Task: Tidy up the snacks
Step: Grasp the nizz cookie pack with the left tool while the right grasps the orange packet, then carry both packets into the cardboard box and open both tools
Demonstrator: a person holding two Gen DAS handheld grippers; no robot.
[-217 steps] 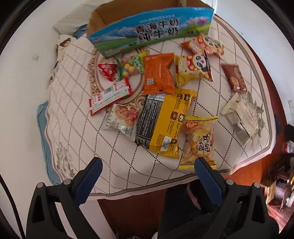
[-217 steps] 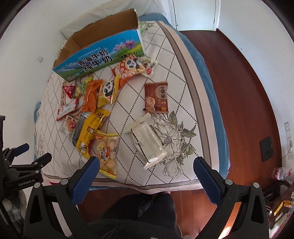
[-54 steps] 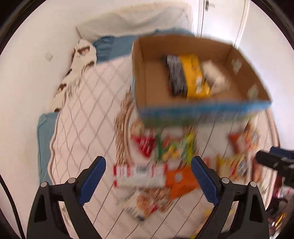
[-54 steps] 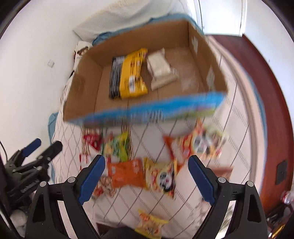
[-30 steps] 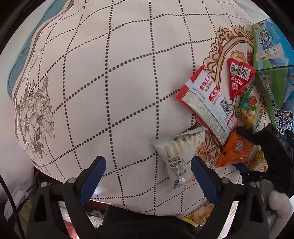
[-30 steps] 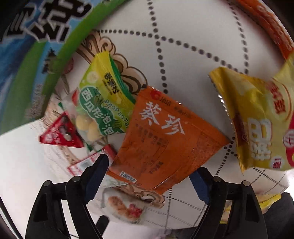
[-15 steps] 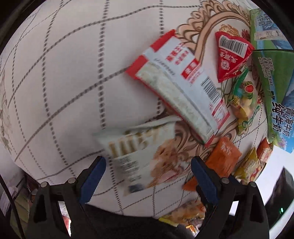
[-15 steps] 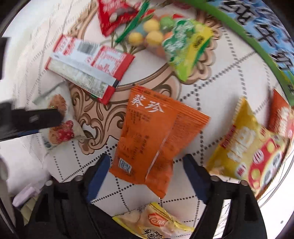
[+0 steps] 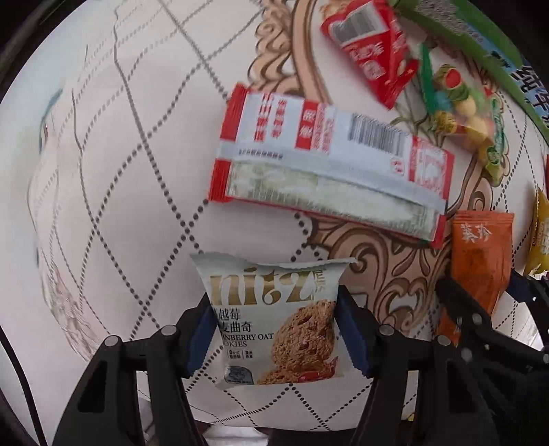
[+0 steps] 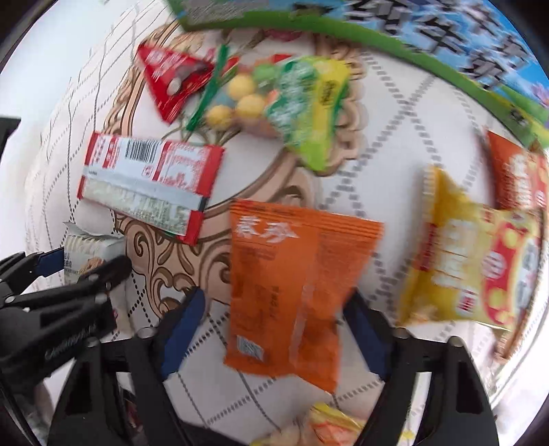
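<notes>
A white cranberry oat cookie pack lies on the quilted bedspread. My left gripper points down over it, its jaws closing, and both blue pads press on the pack's sides. In the right wrist view that gripper shows at the left with the cookie pack in it. An orange snack pack lies between the jaws of my right gripper, which are closing. A gap remains at its left pad.
A long red and white pack lies just beyond the cookies. A red triangular pack and a green candy-ball bag sit nearer the blue-green cardboard box. Yellow and orange-red packs lie to the right.
My left gripper has come down over the cookie pack and its jaws have narrowed onto it. The right jaws have narrowed around the orange pack. Both views have rolled.
</notes>
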